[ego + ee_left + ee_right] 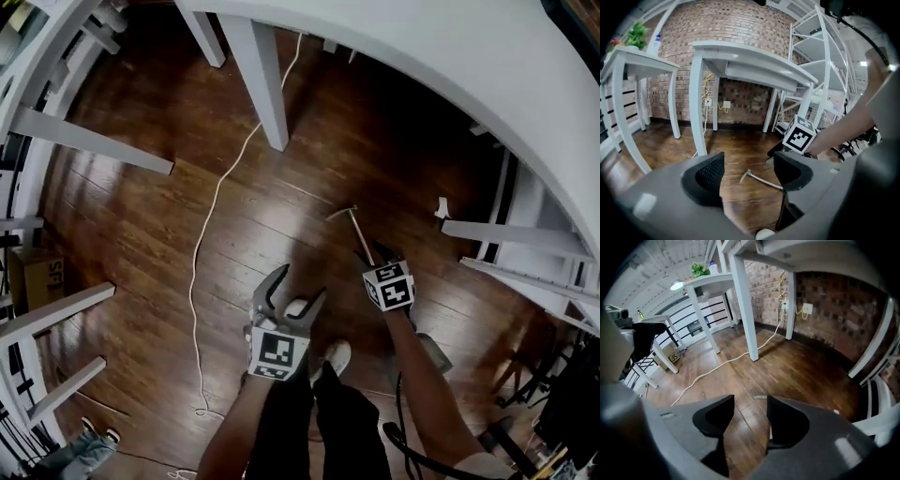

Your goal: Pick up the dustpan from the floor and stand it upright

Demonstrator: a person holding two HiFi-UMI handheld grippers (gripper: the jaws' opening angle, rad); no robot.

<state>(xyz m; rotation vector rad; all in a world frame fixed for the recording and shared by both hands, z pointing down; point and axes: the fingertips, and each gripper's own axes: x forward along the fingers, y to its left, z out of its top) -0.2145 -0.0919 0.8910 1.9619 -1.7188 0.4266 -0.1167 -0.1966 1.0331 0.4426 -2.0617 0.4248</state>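
Head view status: dustpan handle [359, 234] on the floor, both tools spread

The thin, pale dustpan handle lies along the dark wooden floor [141, 216], ahead of the person's white shoes [336, 356]. Its hooked tip points away from the person. Its near end disappears beneath the right gripper [378, 255]. In the right gripper view, the jaws stand apart and the handle [761, 397] runs just inside the right-hand jaw; contact cannot be confirmed. The left gripper [302, 283] hangs beside the right one with its jaws wide, framing bare floor and the handle beyond. A white cable [199, 253] trails across the boards to the left, past a table leg [267, 84].
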